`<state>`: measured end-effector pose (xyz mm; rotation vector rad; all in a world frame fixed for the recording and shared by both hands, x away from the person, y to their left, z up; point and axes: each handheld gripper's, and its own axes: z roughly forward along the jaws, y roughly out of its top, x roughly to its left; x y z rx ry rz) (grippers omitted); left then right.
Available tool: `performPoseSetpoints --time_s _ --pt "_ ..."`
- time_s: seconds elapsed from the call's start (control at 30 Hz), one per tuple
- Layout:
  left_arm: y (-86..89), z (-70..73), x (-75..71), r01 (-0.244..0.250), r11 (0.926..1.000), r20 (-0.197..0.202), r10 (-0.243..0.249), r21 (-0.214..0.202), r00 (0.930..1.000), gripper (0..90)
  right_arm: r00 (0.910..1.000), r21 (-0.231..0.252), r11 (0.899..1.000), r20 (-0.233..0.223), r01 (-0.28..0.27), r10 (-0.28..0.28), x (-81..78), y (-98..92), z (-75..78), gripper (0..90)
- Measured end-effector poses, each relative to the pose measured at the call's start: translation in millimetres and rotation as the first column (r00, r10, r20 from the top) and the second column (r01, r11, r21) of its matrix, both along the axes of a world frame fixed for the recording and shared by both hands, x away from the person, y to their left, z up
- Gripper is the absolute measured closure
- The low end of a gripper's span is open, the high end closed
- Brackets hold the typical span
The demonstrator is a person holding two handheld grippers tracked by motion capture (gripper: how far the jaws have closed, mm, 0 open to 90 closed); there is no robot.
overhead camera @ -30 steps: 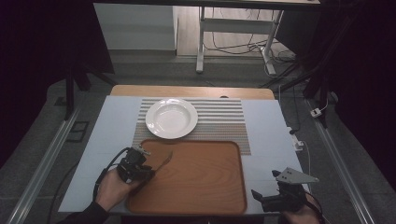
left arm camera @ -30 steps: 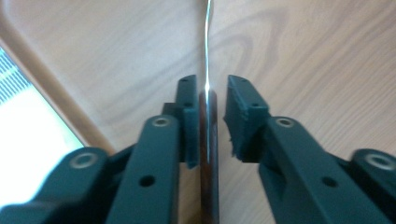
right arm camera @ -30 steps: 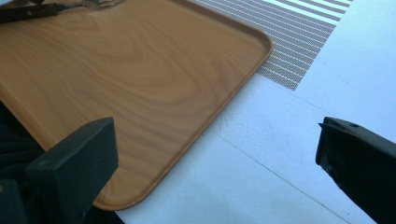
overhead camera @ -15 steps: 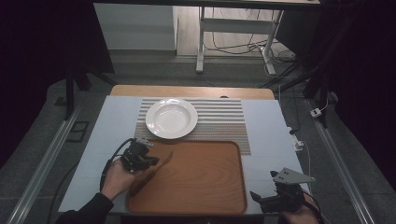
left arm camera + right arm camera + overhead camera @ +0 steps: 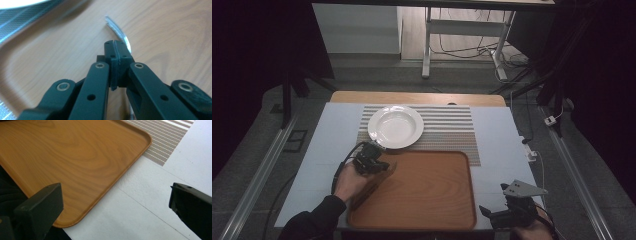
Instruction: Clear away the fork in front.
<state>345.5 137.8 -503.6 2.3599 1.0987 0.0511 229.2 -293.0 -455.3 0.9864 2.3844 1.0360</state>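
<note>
My left gripper [image 5: 115, 46] is clamped tight, pads pressed together on a thin silver piece of cutlery [image 5: 117, 30] whose curved end sticks out just beyond my jaw tips; seen edge-on, I cannot tell whether it is a knife, fork or spoon. A second ago this gripper sat lower, at the near-left rim of the wooden tray [image 5: 162, 25]. Since then it has travelled inward and away from me, so it is now over the tray's far-left corner with the piece in its grip. I judge the pickup done and the carry begun, most likely toward the place setting ahead. Directly under my tips is bare tray wood, and the raised rim curves round just to my left and ahead, an edge the dangling end could catch if I stay low. Just past that rim lies the striped placemat [image 5: 447, 125], with the white plate [image 5: 395, 126] close ahead, its near edge almost at my knuckles. To my right the tray floor offers wide room, and beyond the mat's left side the pale table [image 5: 327, 145] does too. My right gripper [image 5: 116, 192] rests well apart off the tray's near-right corner, jaws spread wide with nothing between them.
</note>
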Motion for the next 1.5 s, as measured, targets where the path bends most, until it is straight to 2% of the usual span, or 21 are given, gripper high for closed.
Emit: performPoseSetpoints --time_s 0.03,0.1,0.2,0.3,0.37,0.5,0.77,1.03,1.17,1.3,1.5 --pt "-4.5 0.0 -1.3 0.017 0.9998 -0.003 -0.017 -0.007 0.9998 89.2 1.0 -0.001 1.0 0.0 0.0 0.0 0.0 0.1 0.0 0.1" --pt "-12.4 1.3 -5.2 0.052 0.9986 0.004 -0.052 0.006 0.9986 89.2 1.0 0.0 1.0 0.0 0.0 0.0 0.0 0.0 0.0 0.1" --pt "-14.3 5.2 -9.4 0.057 0.9982 0.026 -0.057 0.022 0.998 89.2 1.0 0.003 1.0 0.001 0.002 -0.002 -0.2 -0.2 0.0 0.1" --pt "-11.9 9.2 -15.1 0.066 0.9978 0.027 -0.066 -0.002 0.9974 89.2 1.0 0.003 1.0 0.003 0.002 -0.002 -0.5 -0.3 0.1 0.1" --pt "-13.2 9.7 -21.5 0.086 0.9963 0.023 -0.085 -0.003 0.9961 89.2 1.0 0.003 1.0 0.003 0.001 -0.001 -0.6 -0.2 0.1 0.1" --pt "-16.6 6.2 -32.8 0.118 0.9928 0.002 -0.118 0.019 0.993 89.2 1.0 0.002 1.0 0.003 0.0 0.0 -0.9 0.0 0.1 0.1" --pt "-13.1 -3.9 -45.0 0.139 0.9895 -0.064 -0.136 0.039 0.9886 89.2 1.0 0.001 1.0 0.005 -0.003 0.003 -0.9 0.2 -0.1 0.1" --pt "-1.0 -5.3 -45.6 0.086 0.9929 -0.07 -0.081 0.082 0.9943 89.1 1.0 -0.003 1.0 0.006 -0.006 0.006 -1.0 -0.1 -0.1 0.1" --pt "7.9 -5.7 -45.4 0.048 0.9958 -0.082 -0.041 0.078 0.9958 89.1 1.0 -0.002 1.0 0.005 -0.006 0.006 -0.9 -0.2 -0.1 0.3" --pt "17.7 -5.4 -44.6 0.008 0.9958 -0.088 0.0 0.091 0.9961 89.1 1.0 -0.003 1.0 0.0 -0.004 0.004 -0.9 -0.4 0.0 0.3" --pt "33.2 -5.8 -41.8 -0.047 0.9946 -0.109 0.057 0.093 0.9924 89.1 1.0 -0.001 1.0 -0.001 -0.003 0.003 -0.8 -0.3 0.0 0.3"
